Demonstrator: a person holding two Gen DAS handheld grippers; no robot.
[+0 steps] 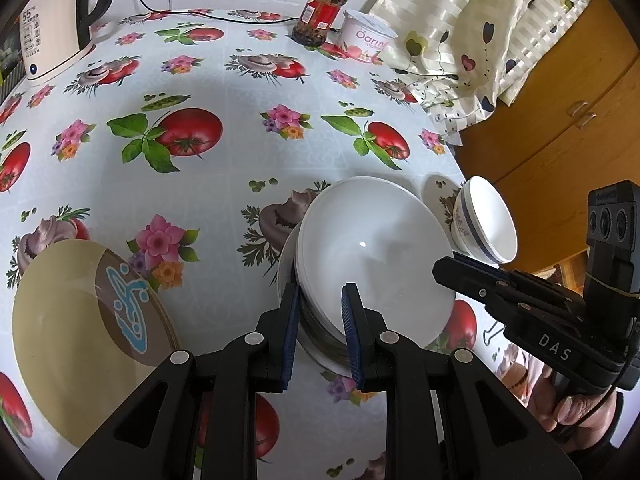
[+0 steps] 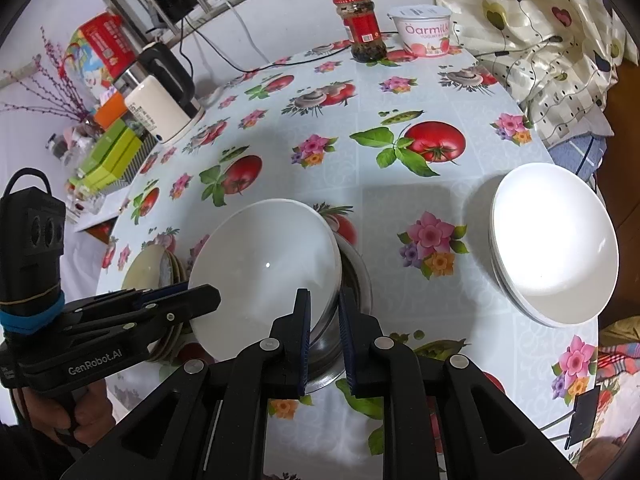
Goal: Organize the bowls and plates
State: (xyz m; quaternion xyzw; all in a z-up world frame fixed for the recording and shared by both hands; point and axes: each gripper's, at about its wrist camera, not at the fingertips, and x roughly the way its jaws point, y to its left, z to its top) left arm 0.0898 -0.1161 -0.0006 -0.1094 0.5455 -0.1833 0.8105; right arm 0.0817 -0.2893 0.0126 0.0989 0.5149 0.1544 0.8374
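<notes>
A tilted white bowl (image 1: 372,248) (image 2: 264,272), with more white rims stacked under it, rests in a steel bowl (image 1: 320,336) (image 2: 356,276) on the flowered tablecloth. My left gripper (image 1: 323,294) straddles its near rim, one pad inside and one outside, shut on it. My right gripper (image 2: 323,298) (image 1: 438,268) closes on the opposite rim in the same way. To the left lie beige plates (image 1: 72,320) (image 2: 148,264), the top one with a blue pattern. A stack of small white bowls (image 1: 488,216) (image 2: 556,240) stands to the right, near the table edge.
At the back of the table stand a red-lidded jar (image 1: 320,12) (image 2: 362,28), a yoghurt tub (image 1: 368,36) (image 2: 424,28) and a white kettle (image 1: 52,28) (image 2: 160,104) with its cable. A curtain (image 2: 540,40) hangs at the right. A hand (image 2: 60,412) holds the left gripper.
</notes>
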